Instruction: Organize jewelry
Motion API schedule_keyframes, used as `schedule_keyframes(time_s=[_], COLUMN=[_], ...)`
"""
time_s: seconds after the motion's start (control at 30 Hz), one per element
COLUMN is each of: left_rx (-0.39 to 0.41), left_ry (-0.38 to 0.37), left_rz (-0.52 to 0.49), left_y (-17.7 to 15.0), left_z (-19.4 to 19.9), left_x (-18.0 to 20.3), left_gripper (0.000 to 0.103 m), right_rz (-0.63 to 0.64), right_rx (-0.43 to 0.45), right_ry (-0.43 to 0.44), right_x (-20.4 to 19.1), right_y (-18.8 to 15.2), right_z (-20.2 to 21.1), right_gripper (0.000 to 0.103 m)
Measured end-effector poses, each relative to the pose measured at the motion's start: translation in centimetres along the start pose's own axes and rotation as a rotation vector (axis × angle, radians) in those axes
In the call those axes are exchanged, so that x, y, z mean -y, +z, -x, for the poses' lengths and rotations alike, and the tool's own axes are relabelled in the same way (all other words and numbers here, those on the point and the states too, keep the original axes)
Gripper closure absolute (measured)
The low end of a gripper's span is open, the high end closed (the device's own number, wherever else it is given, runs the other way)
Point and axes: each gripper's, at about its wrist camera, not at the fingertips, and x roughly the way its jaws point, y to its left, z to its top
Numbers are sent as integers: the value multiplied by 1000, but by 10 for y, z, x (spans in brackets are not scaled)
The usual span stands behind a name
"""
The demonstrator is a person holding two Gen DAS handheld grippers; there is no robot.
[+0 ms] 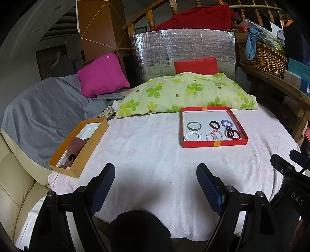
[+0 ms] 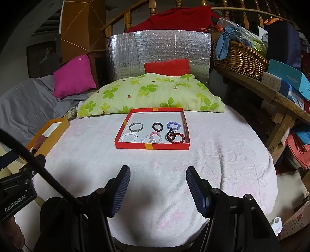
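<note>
Pink-covered table (image 2: 193,174), floral pillow (image 2: 151,95), foil panel (image 2: 158,48), wooden railing (image 2: 242,9)

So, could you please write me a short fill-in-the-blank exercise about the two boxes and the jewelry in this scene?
1. The bracelets lie inside the ____ box.
2. The orange box holds a crumpled dark red ____.
3. The jaws of both the left gripper and right gripper stand ____ and hold nothing.
4. The white beaded bracelet lies nearest the box's front-____ corner.

Missing words: red; cloth; open; left
</note>
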Motion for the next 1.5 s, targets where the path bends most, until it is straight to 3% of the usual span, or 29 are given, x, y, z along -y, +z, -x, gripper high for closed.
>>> schedule_keyframes(time_s=[0.9, 1.5], left_rx=[9, -26], left_ry=[-6, 8], left_rz=[1, 3], left_y=[-3, 19], left_z=[-6, -38], left_x=[-16, -10], left_gripper=[17, 17], right_rz=[41, 62], right_rx=[6, -14], right_ry=[-29, -5], right_x=[-20, -22], right_y=[7, 24], right_z=[-3, -41], right_gripper=[39, 39])
